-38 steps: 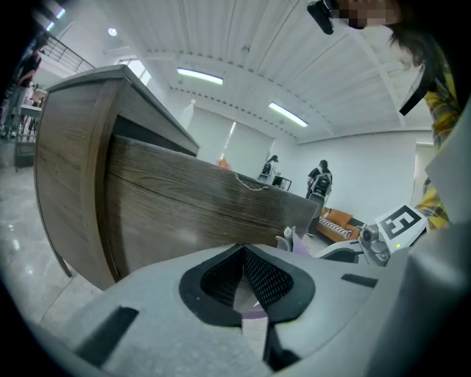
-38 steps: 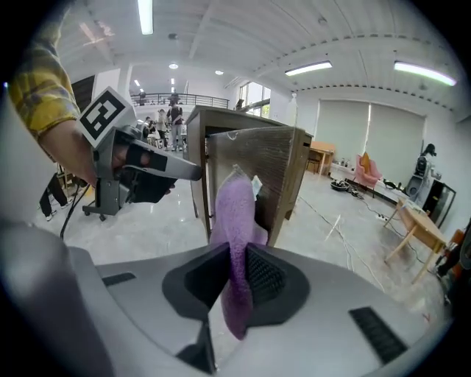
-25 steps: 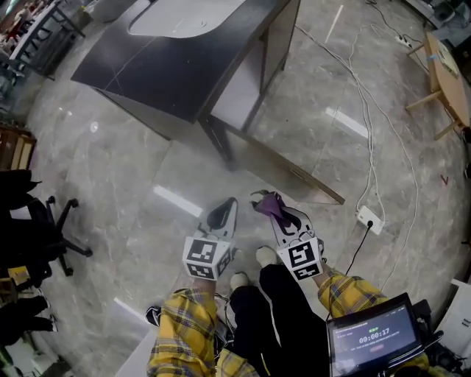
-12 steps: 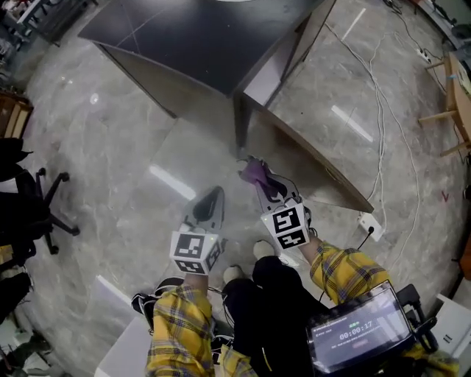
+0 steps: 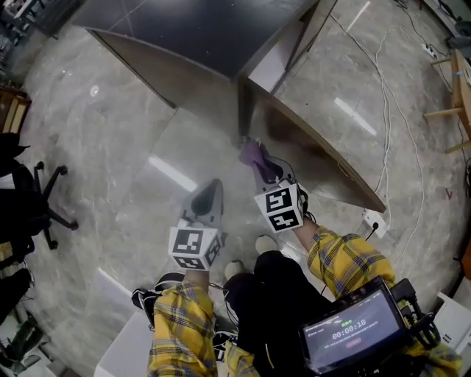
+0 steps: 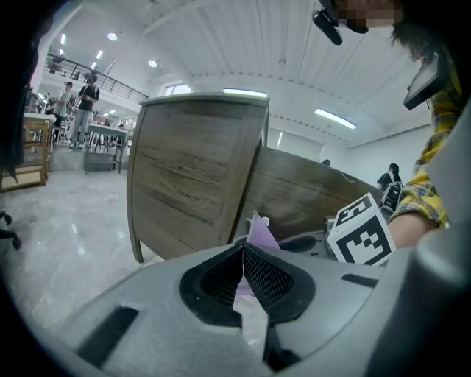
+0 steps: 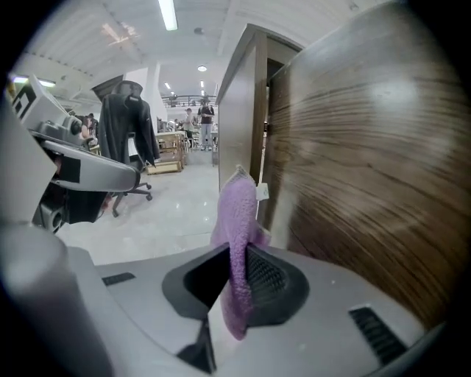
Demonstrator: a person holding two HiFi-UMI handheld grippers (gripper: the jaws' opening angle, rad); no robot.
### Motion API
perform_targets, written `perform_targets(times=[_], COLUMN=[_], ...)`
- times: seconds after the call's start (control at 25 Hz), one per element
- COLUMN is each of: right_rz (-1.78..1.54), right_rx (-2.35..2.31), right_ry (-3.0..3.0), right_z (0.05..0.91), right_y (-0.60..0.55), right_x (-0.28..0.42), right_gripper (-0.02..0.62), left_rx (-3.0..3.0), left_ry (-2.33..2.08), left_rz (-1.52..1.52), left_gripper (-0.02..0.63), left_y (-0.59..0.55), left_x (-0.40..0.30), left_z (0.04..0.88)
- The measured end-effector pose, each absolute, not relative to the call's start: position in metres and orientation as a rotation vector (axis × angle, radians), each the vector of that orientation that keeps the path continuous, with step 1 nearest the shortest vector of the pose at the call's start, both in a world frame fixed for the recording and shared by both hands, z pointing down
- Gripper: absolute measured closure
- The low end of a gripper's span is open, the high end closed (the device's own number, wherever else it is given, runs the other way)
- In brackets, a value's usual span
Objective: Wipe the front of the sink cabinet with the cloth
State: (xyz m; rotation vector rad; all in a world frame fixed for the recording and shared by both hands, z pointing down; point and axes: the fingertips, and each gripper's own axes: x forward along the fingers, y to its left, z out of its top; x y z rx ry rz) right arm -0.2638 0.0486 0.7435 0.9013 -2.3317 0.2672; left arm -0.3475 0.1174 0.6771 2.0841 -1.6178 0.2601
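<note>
Right gripper (image 5: pixel 260 166), jaws clamped on the purple cloth (image 5: pixel 252 153), has moved up beside the wooden cabinet door (image 5: pixel 313 151), so wiping looks about to begin; left gripper (image 5: pixel 210 194) hangs back, jaws together and empty.

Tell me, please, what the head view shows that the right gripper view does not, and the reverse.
Only the head view shows the dark countertop, the timer screen, the white power strip and the yellow plaid sleeves. Only the right gripper view shows the fingers pressed onto the purple cloth from both sides, a black jacket hanging on a stand, and ceiling lights. Both show the right gripper holding that purple cloth close beside the wood-grain cabinet panel.
</note>
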Motion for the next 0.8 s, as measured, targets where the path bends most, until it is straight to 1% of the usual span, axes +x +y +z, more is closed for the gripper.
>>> perform_targets(times=[0.12, 0.4, 0.8], right_rz=[0.281, 0.282, 0.288], right_rx=[0.923, 0.992, 1.07], right_ry=[-2.313, -2.249, -2.21], right_z=[0.747, 0.746, 0.729], right_y=[0.041, 0.04, 0.06], right_x=[-0.262, -0.23, -0.181], right_gripper=[0.544, 0.545, 0.545], left_rx=[2.086, 2.123, 2.196], left_ry=[-1.616, -1.579, -1.475], left_rz=[0.26, 0.307, 0.309], left_gripper=[0.598, 0.598, 0.598], left_y=[0.114, 0.109, 0.102], left_x=[-0.346, -0.331, -0.286], left_z=[0.678, 0.678, 0.664])
